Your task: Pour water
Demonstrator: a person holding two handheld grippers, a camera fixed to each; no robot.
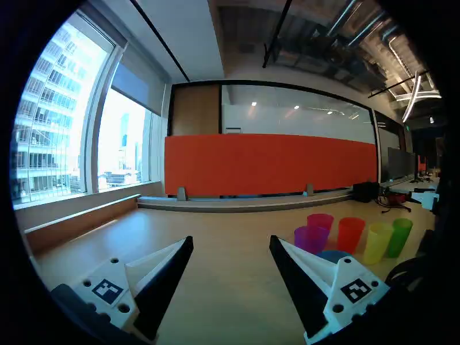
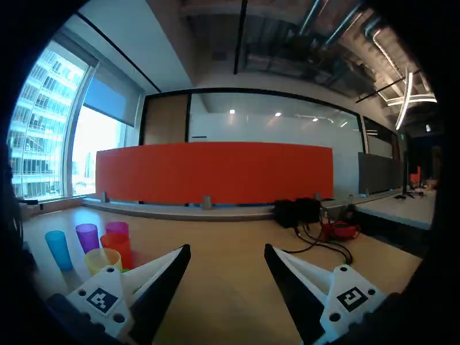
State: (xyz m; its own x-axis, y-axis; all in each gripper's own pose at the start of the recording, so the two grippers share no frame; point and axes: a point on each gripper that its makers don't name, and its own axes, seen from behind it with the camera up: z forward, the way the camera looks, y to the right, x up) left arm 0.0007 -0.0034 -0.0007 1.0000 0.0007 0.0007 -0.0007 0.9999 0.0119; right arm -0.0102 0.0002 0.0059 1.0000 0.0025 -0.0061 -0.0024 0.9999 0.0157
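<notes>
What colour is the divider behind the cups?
The divider is orange-red; clearest in the right gripper view.

no readable txt or nos., far as visible.

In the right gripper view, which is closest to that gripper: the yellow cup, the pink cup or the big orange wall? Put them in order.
1. Yellow cup, low on the left, right beside the gripper.
2. Pink cup, farther back on the left.
3. Orange divider, far back, across the middle.
</notes>
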